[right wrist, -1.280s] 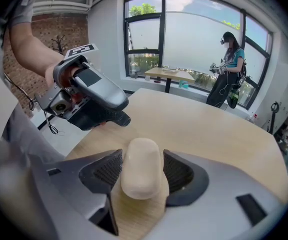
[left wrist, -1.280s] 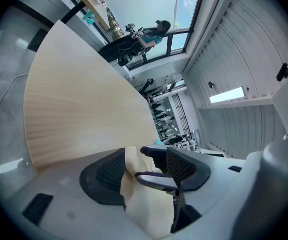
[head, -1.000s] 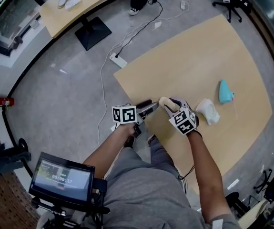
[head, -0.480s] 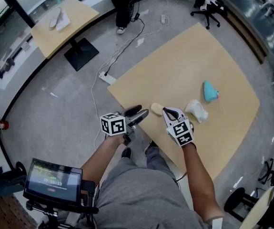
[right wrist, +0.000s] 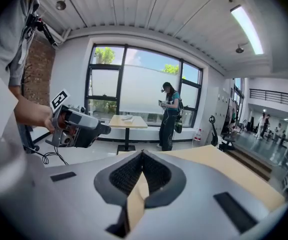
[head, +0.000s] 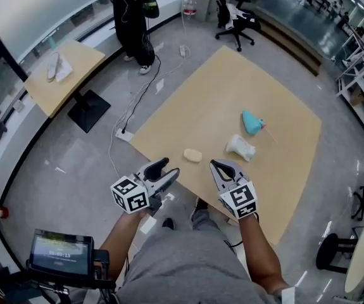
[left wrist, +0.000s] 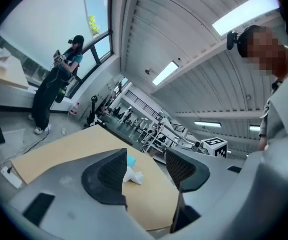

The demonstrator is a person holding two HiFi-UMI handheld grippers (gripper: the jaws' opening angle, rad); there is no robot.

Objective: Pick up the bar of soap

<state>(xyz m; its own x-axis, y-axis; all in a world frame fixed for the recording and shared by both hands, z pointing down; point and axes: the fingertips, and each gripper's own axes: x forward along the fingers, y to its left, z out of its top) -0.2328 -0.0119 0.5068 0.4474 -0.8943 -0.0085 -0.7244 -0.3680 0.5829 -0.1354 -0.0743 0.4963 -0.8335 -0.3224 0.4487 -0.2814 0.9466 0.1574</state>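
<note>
The pale yellow bar of soap lies alone on the light wooden table, near its front corner. Neither gripper touches it. My left gripper hangs open just left of and nearer than the soap, off the table's edge, with nothing between its jaws. My right gripper sits to the right of the soap, a short gap away, its jaws shut and empty; in the right gripper view the tips meet.
A white crumpled object and a teal object lie further right on the table. A person stands beyond it by a small side table. A power strip with cables lies on the floor.
A second ago the soap was at the right gripper's tips; now it lies on the table. Both grippers have drawn back toward me, and the right jaws have closed empty.
</note>
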